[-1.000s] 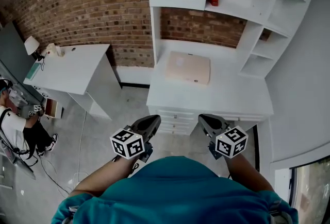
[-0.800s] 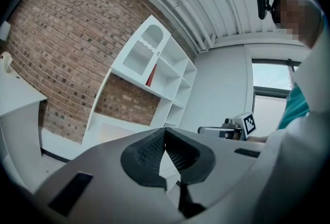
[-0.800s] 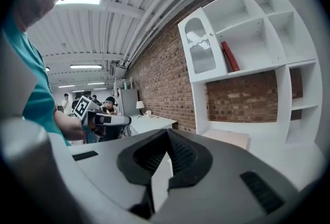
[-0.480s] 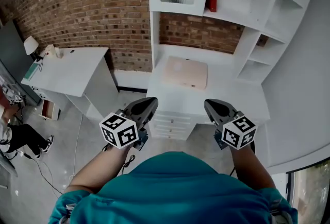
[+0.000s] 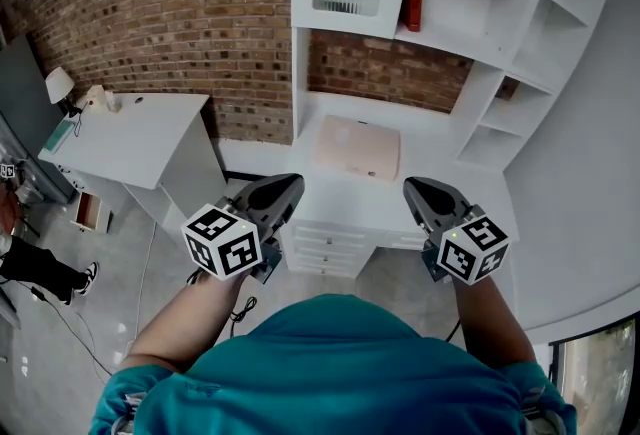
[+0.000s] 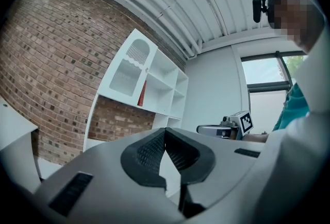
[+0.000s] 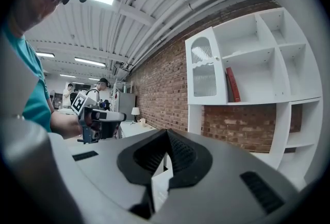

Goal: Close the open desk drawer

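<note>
The white desk drawers (image 5: 325,248) are sitting under the front edge of the white tabletop (image 5: 350,195). The grey left tongs (image 5: 288,183) and grey right tongs (image 5: 413,188) are hovering over that edge, both pinched together and gripping nothing.

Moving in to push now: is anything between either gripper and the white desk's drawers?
Nothing visible. Left gripper and right gripper, both shut and empty, hang above the white drawer fronts; the flat pink case lies farther back on the desktop.

The desk drawers (image 5: 332,245) are too small and foreshortened to tell whether one stands open.
</note>
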A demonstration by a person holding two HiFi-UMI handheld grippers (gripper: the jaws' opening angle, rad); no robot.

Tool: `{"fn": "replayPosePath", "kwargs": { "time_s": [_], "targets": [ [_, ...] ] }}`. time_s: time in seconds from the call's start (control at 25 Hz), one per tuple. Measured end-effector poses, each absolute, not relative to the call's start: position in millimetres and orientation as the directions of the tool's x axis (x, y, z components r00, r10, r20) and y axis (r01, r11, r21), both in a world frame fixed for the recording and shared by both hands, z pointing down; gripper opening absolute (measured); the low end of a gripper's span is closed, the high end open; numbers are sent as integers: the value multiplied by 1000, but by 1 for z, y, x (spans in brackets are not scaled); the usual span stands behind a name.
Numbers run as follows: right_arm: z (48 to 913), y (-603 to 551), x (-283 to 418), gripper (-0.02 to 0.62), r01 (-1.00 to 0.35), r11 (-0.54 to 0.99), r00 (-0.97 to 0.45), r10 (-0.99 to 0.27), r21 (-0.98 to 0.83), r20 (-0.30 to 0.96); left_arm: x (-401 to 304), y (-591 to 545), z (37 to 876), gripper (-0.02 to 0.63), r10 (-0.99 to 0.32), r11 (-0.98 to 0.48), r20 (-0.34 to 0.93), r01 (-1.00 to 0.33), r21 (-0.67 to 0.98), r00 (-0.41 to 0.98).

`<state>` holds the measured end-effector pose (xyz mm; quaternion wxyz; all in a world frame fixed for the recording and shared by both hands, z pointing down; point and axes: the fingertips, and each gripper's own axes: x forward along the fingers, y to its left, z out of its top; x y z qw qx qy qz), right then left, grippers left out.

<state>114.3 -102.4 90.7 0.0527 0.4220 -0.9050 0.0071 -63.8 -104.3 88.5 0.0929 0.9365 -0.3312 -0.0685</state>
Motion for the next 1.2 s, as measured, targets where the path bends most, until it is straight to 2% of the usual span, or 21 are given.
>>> {"fn": "replayPosePath", "kwargs": {
  "time_s": [1.2],
  "targets": [
    [80, -96, 111, 20, -751, 658, -653, -753, 64, 81, -60, -98, 87, 14, -624, -772, -55, -603, 201, 780]
  ]
}}
